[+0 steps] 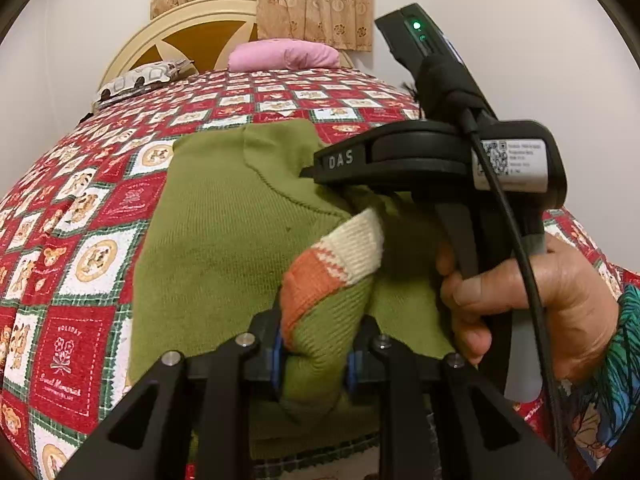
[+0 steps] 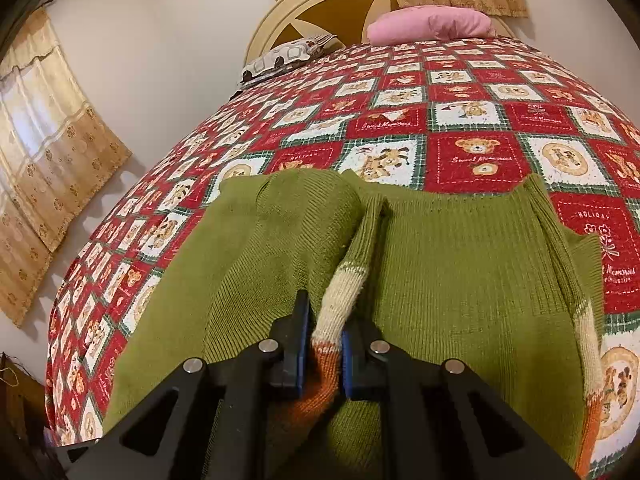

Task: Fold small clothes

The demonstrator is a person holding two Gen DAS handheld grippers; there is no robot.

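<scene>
Knitwear fills the left wrist view: a green sweater (image 1: 224,240) lies spread on a red patchwork quilt (image 1: 76,248) printed with teddy bears. At the near edge the left gripper (image 1: 314,364) has its jaws drawn close on a bunched fold of the sweater, where a sleeve end banded in orange and cream (image 1: 336,264) stands up between the blue pads. To the right, a hand (image 1: 528,304) grasps the handle of the right gripper's black body (image 1: 432,160), which reaches across over the sweater; its fingertips are hidden from this side. At the far end of the bed sit a pink pillow (image 1: 284,56) and a patterned pillow (image 1: 140,78) against a cream headboard (image 1: 188,28), with beige curtains (image 1: 312,4) above.

From the right wrist, the sweater (image 2: 460,260) covers the near part of the quilt (image 2: 472,156). The right gripper (image 2: 325,364) is almost closed, pinching a narrow strip of the striped cuff (image 2: 340,300) between its pads. A second striped cuff (image 2: 592,344) lies along the sweater's right edge. The pink pillow (image 2: 432,24) rests far off by the headboard (image 2: 320,4).
</scene>
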